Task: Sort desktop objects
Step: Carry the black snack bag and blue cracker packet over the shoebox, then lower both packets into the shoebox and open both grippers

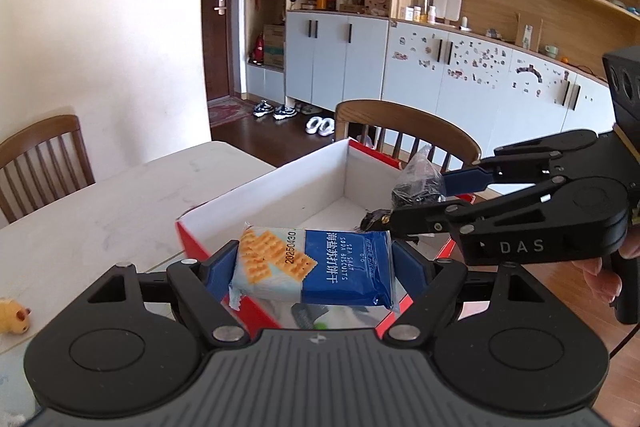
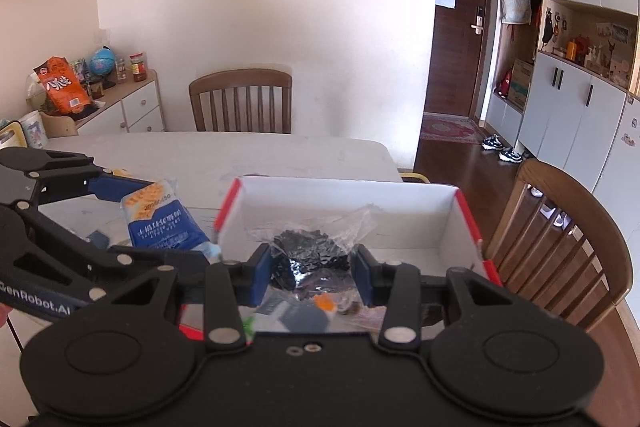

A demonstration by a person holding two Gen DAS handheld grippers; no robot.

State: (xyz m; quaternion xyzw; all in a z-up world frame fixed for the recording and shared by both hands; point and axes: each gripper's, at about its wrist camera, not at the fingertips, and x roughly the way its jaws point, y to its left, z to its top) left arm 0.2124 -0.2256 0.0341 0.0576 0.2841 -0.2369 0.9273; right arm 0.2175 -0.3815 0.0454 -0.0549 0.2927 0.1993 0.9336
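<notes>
A pale, marbled table point(image 1: 120, 195) was seen carrying a red box point(image 1: 192, 239) with white inner walls near its corner. A small yellow toy point(image 1: 12, 315) was set on the top, well apart from it.

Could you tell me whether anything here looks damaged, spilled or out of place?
Nothing is spilled. The blue soda-biscuit packet in the left tongs has a crumpled, ragged end seal. The clear plastic bag of dark contents in the right tongs is wrinkled. Both hang by the red-and-white cardboard box.
</notes>
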